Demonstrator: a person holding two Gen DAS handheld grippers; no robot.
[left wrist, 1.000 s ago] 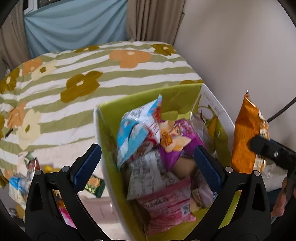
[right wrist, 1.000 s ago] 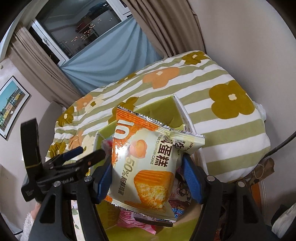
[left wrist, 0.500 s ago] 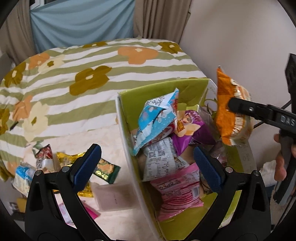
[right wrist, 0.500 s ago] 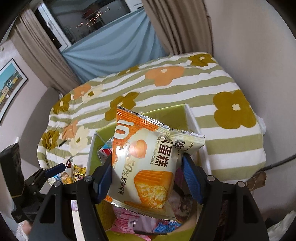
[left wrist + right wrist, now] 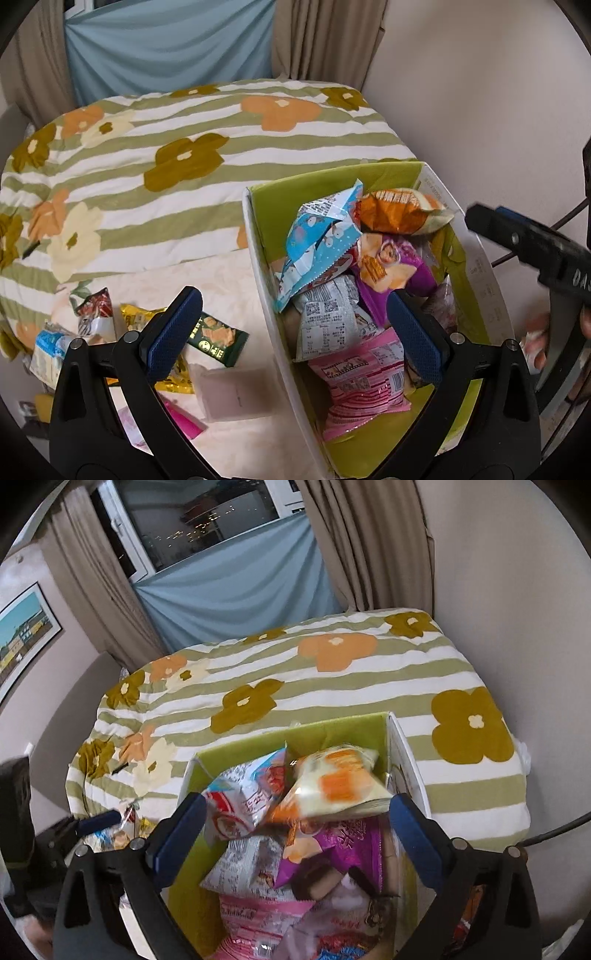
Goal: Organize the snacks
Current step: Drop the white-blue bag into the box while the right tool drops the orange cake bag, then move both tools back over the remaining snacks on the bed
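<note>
your right tool (image 5: 295, 834) is opening, its blue pads clear of the orange-and-cream cake packet (image 5: 338, 782), which lies atop the other snacks at the far end of the green-lined cardboard box (image 5: 258, 236) on the bed. your left tool (image 5: 291, 332) stands apart, empty, astride the box's near wall.
</note>
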